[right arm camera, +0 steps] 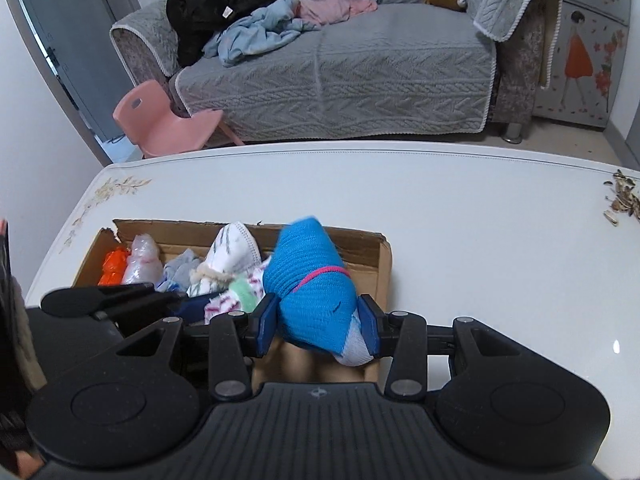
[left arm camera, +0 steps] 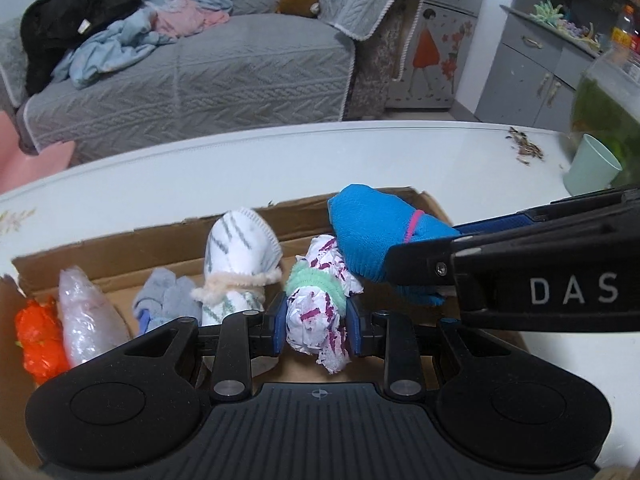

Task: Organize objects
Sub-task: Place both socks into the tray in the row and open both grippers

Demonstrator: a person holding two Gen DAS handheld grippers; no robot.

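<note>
A cardboard box (left arm camera: 120, 256) lies on the white table and shows in the right wrist view too (right arm camera: 360, 240). My left gripper (left arm camera: 318, 322) is shut on a white and purple cloth bundle (left arm camera: 320, 292) tied with a green band, held over the box. My right gripper (right arm camera: 318, 322) is shut on a blue rolled cloth (right arm camera: 308, 280) with a pink band, over the box's right end; it also shows in the left wrist view (left arm camera: 372, 228). In the box stand a white grey-striped bundle (left arm camera: 236, 256), a grey cloth (left arm camera: 168, 292), a clear plastic bundle (left arm camera: 84, 320) and an orange one (left arm camera: 38, 336).
A green cup (left arm camera: 592, 170) and a glass tank (left arm camera: 608, 100) stand at the table's right. Seed husks (right arm camera: 624, 196) lie on the table (right arm camera: 480, 240). Beyond are a grey sofa (right arm camera: 340, 72) with clothes and a pink child's chair (right arm camera: 160, 124).
</note>
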